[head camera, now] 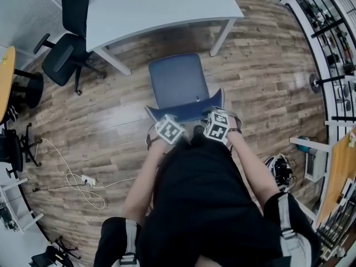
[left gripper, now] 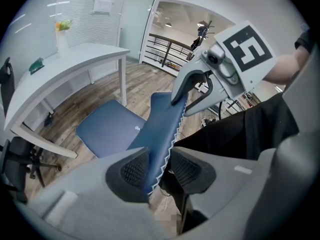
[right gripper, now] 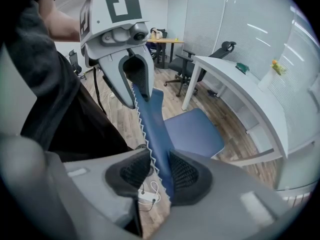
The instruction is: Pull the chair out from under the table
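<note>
a person in black stands over a blue chair (head camera: 178, 82) on the wood floor (head camera: 256, 77) of an office, a hand-held claw on each side of its backrest (head camera: 186, 111). the left gripper (left gripper: 159, 171) pinches the backrest's white-stitched top edge between its ribbed black pads, the blue panel filling the gap between them. the right gripper (right gripper: 159, 170) pinches the same edge further along, its pads closed on the panel in the same way. both claws point steeply down, their marker cubes side by side just in front of the person's waist. the chair's seat sits clear of the white table (head camera: 161, 7), between the table's front legs and the person, backrest nearest the person. a black office chair (head camera: 69, 43) stands at the table's left end, and a white cable (head camera: 83, 182) loops across the floor to the person's left.
</note>
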`<state>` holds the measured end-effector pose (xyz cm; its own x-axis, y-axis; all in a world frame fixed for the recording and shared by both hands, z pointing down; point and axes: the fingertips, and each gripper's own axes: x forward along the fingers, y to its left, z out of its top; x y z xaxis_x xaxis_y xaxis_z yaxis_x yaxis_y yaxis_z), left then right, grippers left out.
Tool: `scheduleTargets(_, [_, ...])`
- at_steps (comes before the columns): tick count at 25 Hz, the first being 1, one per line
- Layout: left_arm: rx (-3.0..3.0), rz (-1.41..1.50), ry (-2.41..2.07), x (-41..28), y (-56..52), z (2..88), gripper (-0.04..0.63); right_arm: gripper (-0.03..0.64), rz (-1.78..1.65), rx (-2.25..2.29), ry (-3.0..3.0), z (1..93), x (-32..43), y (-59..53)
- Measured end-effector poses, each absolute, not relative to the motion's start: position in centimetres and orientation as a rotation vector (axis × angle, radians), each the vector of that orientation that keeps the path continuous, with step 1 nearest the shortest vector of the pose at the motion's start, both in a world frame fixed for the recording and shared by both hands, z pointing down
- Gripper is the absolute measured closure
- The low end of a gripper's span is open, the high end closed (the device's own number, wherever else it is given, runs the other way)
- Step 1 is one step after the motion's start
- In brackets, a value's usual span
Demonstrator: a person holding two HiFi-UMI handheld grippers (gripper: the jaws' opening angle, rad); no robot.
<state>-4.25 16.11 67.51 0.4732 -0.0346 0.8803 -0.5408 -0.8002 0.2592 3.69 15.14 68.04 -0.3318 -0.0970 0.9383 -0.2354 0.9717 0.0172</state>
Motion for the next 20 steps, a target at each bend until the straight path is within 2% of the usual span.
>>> scheduleTargets(20, [2.320, 1.256, -0.546, -3.7, 13.9, 66.6, 0.449, 0.482, 0.197, 0.283, -1.980, 67.6, 3.6, 13.4])
